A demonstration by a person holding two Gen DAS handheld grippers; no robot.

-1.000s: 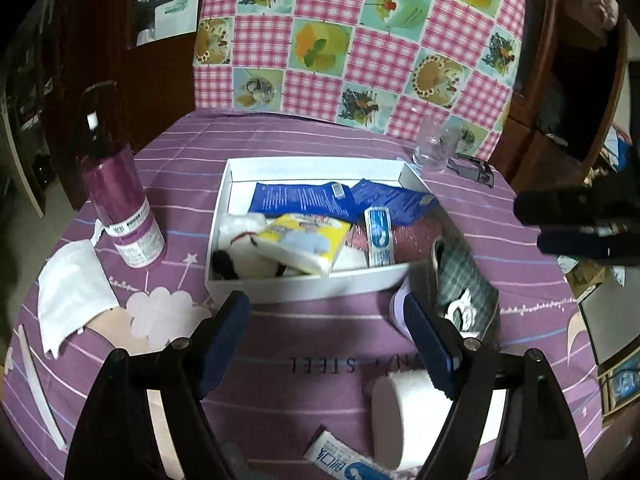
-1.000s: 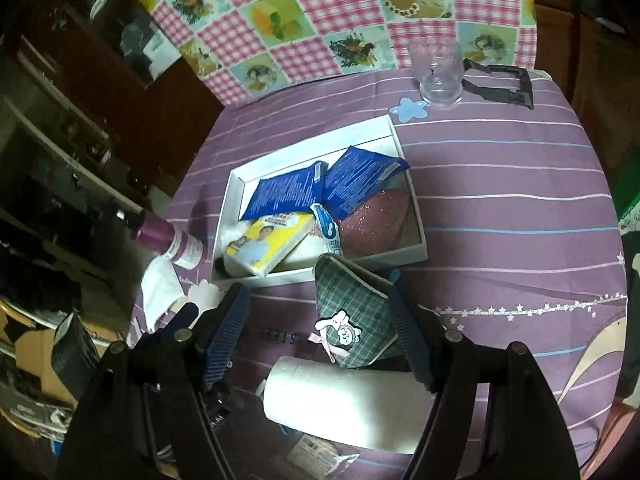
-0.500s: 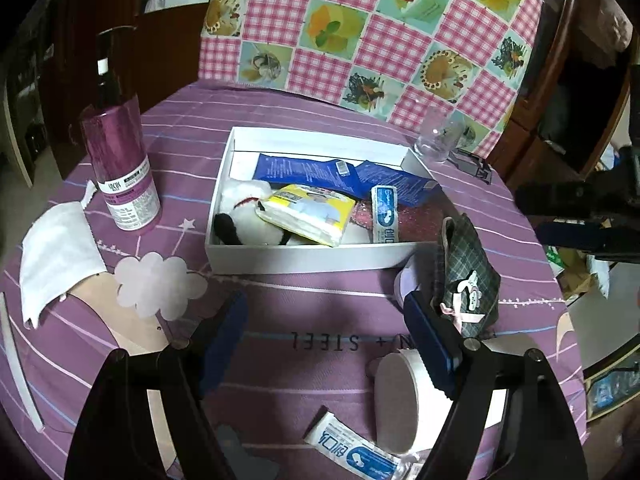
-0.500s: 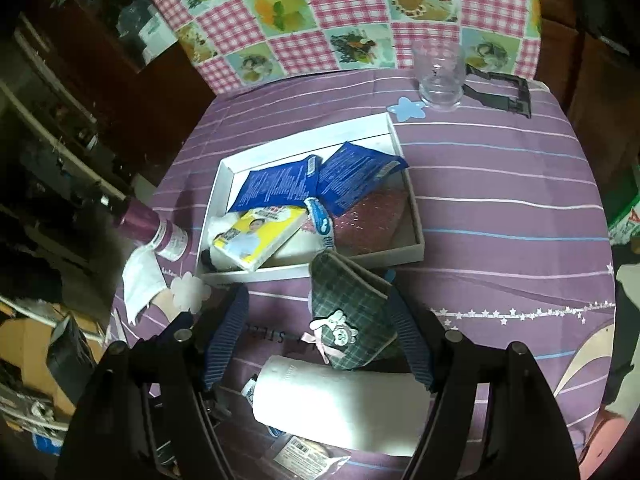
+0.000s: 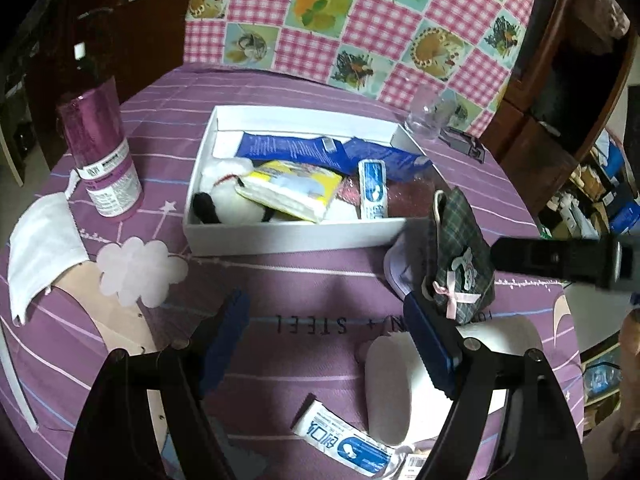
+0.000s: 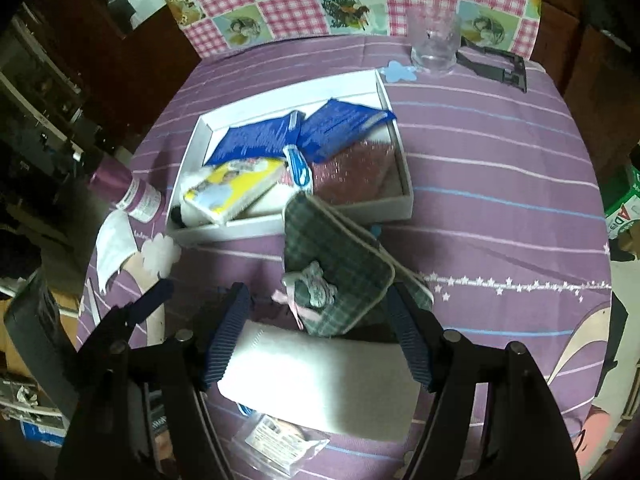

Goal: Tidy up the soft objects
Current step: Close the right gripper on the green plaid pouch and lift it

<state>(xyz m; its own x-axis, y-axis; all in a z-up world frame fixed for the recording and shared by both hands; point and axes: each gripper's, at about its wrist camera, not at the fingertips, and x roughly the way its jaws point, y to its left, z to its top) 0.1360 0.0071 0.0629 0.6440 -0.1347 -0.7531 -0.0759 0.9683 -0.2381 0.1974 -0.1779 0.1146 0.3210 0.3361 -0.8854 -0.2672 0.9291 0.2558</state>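
Purple tablecloth: right gripper open over plaid slipper.

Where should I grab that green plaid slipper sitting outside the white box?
Take the plaid slipper across its upper near the bow, coming from above with the right tool. It lies tilted against the white box, and the toilet roll blocks a low approach.

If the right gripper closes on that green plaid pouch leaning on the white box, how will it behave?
The plaid pouch looks like soft fabric, so it will probably squash and sag. It only leans on the white box, so a nudge may topple it. Its pink ribbon could snag.
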